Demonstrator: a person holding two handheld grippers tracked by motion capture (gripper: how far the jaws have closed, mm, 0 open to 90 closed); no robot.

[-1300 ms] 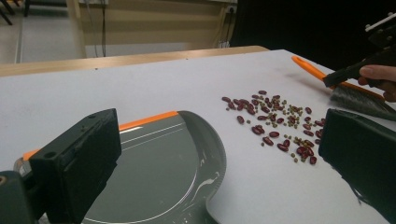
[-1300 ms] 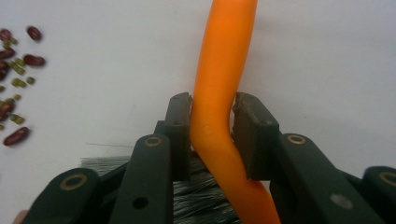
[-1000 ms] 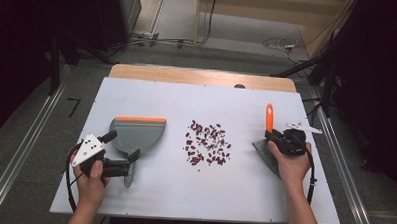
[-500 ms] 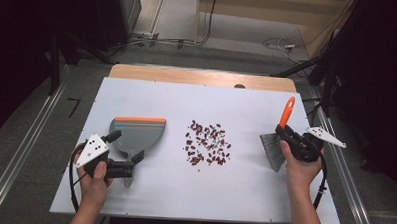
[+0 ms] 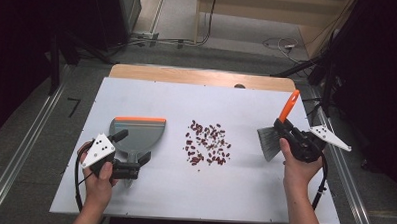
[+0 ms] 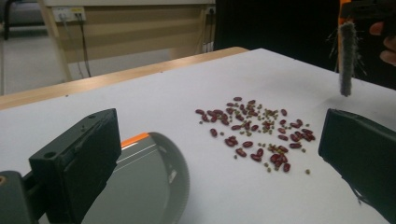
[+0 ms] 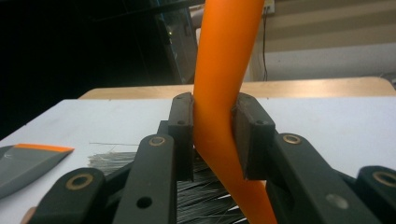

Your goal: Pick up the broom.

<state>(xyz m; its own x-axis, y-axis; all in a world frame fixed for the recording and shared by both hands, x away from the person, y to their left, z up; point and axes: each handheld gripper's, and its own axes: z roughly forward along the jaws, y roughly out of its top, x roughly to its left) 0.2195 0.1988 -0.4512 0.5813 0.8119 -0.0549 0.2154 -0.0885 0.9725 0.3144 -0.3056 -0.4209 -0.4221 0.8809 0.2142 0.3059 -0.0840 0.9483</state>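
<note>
White tabletop [image 5: 137, 95], rectangular, set on a wooden top whose edge [image 5: 197, 76] shows along the far side. Lying on it, left of centre: grey dustpan [image 5: 137, 135] with orange lip, mouth facing the far side, flat on the surface. At centre, just right of the dustpan and apart from it: loose scatter of dark red beans [image 5: 207, 143], mixed with smaller pale green grains [image 6: 267, 114], spread in a rough patch, none stacked. Near edge and right half otherwise bare white. Small dark mark [image 5: 239, 86] at the far edge, nature not discernible.
</note>
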